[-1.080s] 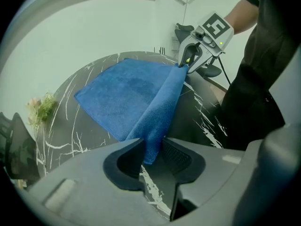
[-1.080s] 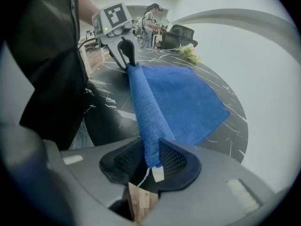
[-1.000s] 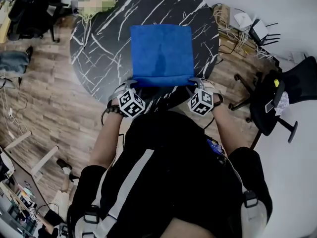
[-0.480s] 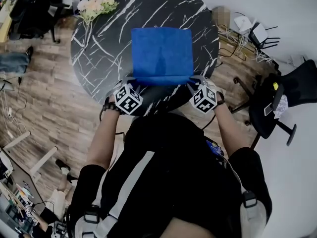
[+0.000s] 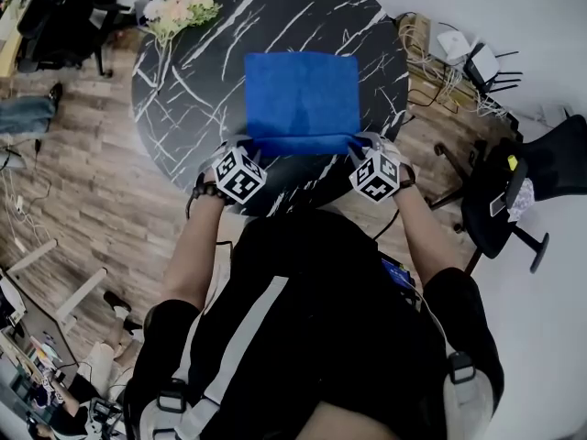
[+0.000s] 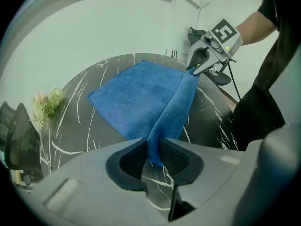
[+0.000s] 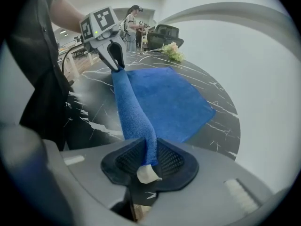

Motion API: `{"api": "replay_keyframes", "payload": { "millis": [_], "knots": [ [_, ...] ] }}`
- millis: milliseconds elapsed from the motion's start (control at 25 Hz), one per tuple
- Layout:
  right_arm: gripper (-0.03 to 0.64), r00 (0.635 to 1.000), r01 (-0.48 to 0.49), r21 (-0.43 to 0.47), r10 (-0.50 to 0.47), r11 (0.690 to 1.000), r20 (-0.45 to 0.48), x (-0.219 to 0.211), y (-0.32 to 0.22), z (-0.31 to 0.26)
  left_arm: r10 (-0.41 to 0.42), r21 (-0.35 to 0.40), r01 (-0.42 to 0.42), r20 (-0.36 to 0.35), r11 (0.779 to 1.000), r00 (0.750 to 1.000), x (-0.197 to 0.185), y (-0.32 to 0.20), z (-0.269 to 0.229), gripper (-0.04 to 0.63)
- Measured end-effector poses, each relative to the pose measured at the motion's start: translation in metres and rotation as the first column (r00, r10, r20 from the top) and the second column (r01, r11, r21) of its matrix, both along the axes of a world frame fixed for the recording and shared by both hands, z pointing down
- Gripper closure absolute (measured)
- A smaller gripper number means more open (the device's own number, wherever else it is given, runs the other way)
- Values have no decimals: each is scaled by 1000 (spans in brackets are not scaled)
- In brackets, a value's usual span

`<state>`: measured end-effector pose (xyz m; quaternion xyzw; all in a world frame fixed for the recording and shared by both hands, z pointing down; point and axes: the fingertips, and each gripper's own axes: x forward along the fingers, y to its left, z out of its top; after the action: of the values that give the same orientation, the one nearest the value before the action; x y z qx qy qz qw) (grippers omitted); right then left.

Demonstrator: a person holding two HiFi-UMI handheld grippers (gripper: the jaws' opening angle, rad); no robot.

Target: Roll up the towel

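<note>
- Carrying the near edge of the blue towel (image 5: 303, 94) farther up the black marbled table (image 5: 183, 90) than a second ago: away from the body and raised slightly off the top.
- Leaving the rest of the towel lying flat around the middle of the round table.
- Stretching the lifted near edge into a taut band between its two corners, with the cloth sloping back down onto the flat part behind it.
- Pinching the near left corner with the left gripper (image 5: 248, 147), jaws narrow, pads pressing on a fold of cloth standing between them.
- Pinching the near right corner with the right gripper (image 5: 359, 145), jaws narrow and just having been closing a little tighter, with cloth and a pale label (image 7: 148, 174) caught between the pads.
- Pointing both grippers steeply down, one at each end of the edge, both sitting higher in the head view than in the earlier frames.
- Sharing the tabletop with a bunch of flowers (image 5: 176, 9) at the far left rim, well apart from the towel.
- Working well clear of a black office chair (image 5: 523, 181) on the floor to the right.
</note>
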<state>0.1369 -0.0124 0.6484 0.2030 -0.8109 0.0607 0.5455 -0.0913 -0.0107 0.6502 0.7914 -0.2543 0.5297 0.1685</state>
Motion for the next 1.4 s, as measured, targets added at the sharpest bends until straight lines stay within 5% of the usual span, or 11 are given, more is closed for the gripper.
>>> {"api": "replay_keyframes", "payload": {
  "millis": [600,1000,1400],
  "knots": [
    [479,998,3,138,-11,990,61,-11,8,-36,-14,115,19,-40,993,999,11,8,-36,494],
    [492,989,119,28,-121,992,81,-28,50,-17,27,56,-25,-37,998,999,30,32,-17,495],
    [492,996,67,-8,-66,998,55,-14,22,-4,15,43,-14,-3,999,1000,26,17,-7,494]
  ]
}}
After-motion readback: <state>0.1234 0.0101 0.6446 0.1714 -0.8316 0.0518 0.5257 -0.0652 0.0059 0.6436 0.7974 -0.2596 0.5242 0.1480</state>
